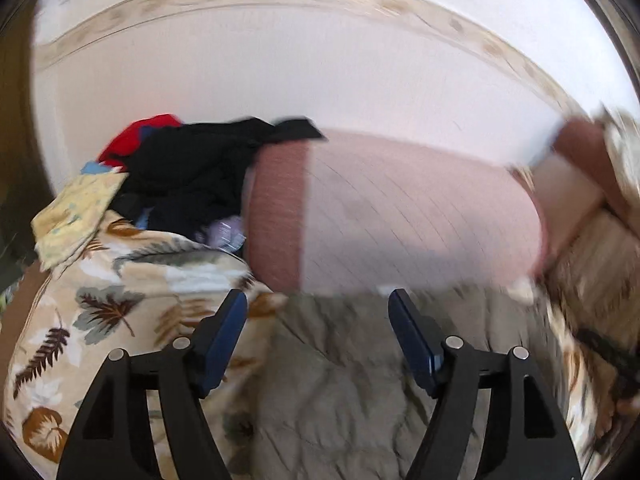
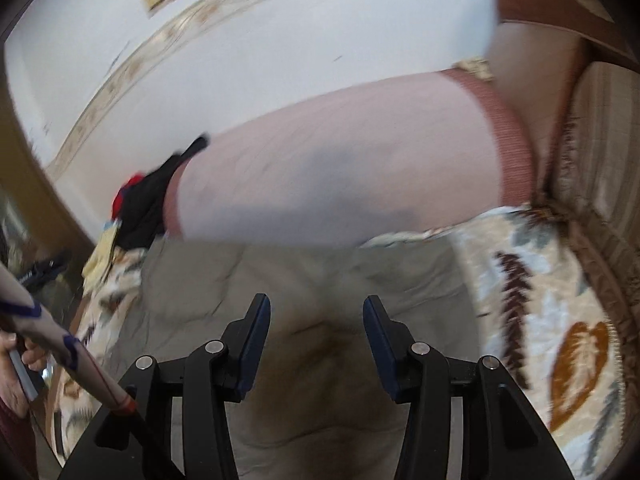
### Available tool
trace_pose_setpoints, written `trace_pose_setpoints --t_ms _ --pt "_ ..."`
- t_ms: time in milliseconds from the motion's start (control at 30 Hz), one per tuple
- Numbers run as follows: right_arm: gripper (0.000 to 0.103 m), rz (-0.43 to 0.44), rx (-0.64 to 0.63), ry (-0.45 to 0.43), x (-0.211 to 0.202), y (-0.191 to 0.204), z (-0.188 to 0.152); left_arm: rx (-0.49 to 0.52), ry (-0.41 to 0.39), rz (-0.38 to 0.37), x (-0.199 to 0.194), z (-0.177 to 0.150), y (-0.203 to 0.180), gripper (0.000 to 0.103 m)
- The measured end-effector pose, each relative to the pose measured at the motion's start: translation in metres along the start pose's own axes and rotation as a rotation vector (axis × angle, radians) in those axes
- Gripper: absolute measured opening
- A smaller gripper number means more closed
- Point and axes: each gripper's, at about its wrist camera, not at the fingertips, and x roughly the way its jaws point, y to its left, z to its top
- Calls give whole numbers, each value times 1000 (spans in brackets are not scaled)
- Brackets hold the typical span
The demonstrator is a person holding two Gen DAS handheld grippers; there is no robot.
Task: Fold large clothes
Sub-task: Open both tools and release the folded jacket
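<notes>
Left gripper (image 1: pixel 318 306) is spread wide with nothing between its fingers, just hanging over the grey-beige garment (image 1: pixel 340 380) that's lying crumpled on the leaf-print bedspread (image 1: pixel 100 320). Right gripper (image 2: pixel 316 316) is about half open, also empty, above that same garment (image 2: pixel 280 280), so neither one has hold of the cloth.

Room to move: the garment's far edge runs right up to a long pink bolster pillow (image 1: pixel 400 216) with darker ribbed end bands, which pretty much walls off the back. Left of it sits a pile of dark clothes (image 1: pixel 192 176) with something red (image 1: pixel 136 140) poking out the top and one yellow patterned cloth (image 1: pixel 76 216) at the near side. On the right the bedspread (image 2: pixel 560 320) stays open out to its fringed edge.

Count: two grippers, one garment laid out, one bolster, one pile; how many pieces are in that pile is hard to say, it's all motion-blurred. A person's hand (image 2: pixel 24 356) shows at the lower left of the right wrist view.
</notes>
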Motion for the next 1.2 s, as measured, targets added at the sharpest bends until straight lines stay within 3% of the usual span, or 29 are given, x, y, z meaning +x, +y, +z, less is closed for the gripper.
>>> trace_pose_setpoints --t_ms 67,200,300,367,433,633,733,833,900,1033,1133,1200 --pt "52 2 -37 20 12 17 -10 71 33 -74 4 -21 -34 72" --pt "36 -57 -151 54 39 46 -32 210 94 -149 30 -66 -109 72" --pt "34 -124 -214 81 62 51 -42 274 125 -62 63 -81 -141 72" --pt "34 -148 -202 116 80 40 -45 229 234 -27 103 -88 -139 73" --pt "34 -157 -189 160 99 27 -49 212 291 -6 129 -96 -132 76" --pt "34 -125 -137 247 137 0 -54 208 324 33 162 -101 -131 83" --pt "34 -123 -132 241 126 0 -51 185 294 28 142 -98 -132 82" --pt "36 -82 -134 161 81 1 -54 154 228 -26 95 -102 -119 81" --pt "39 -91 -131 100 46 1 -65 152 164 6 60 -110 -107 81" --pt "42 -120 -101 34 1 0 -99 138 114 101 10 -140 -77 81" --pt "42 -166 -43 46 -3 -10 -128 89 143 171 -4 -168 -56 81" --pt "42 -205 -13 82 12 -15 -144 78 226 217 13 -183 -42 82"
